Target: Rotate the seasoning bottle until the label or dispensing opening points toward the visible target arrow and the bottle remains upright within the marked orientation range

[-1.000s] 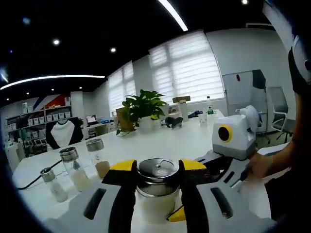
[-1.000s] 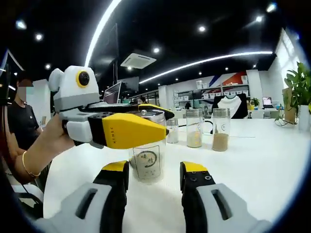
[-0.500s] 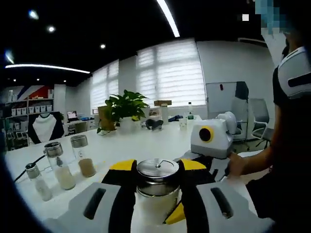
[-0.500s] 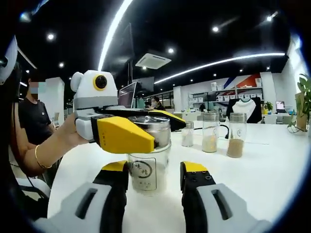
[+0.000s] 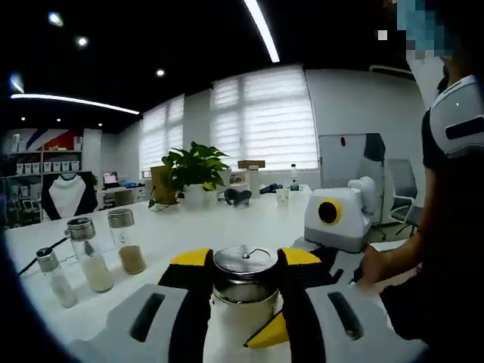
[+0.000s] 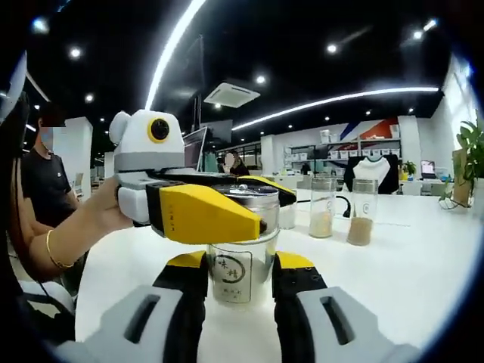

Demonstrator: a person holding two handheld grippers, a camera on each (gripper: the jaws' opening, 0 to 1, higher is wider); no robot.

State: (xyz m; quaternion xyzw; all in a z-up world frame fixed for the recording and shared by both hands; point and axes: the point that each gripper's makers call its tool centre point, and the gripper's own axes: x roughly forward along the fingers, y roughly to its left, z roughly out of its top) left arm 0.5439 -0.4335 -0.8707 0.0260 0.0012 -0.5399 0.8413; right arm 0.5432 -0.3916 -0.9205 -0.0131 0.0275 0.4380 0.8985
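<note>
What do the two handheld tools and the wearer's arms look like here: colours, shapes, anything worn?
The left tool has a white-grey body and yellow-faced black jaws with wedge-shaped tips. The right tool has grey jaw arms with dark slots and black inner faces capped yellow. The hand wears a thin gold bangle; the person wears a black top with a white shoulder patch.

seasoning bottle (image 6: pixel 240 266) label, circled Chinese characters, too small to read

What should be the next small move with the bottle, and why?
Probably a slow twist of the seasoning bottle, keeping it upright. The left gripper clamps its metal lid, and the right gripper has its fingers closed on the glass body. The label faces the right gripper view; I cannot see any target arrow, so how far to turn is unclear.
</note>
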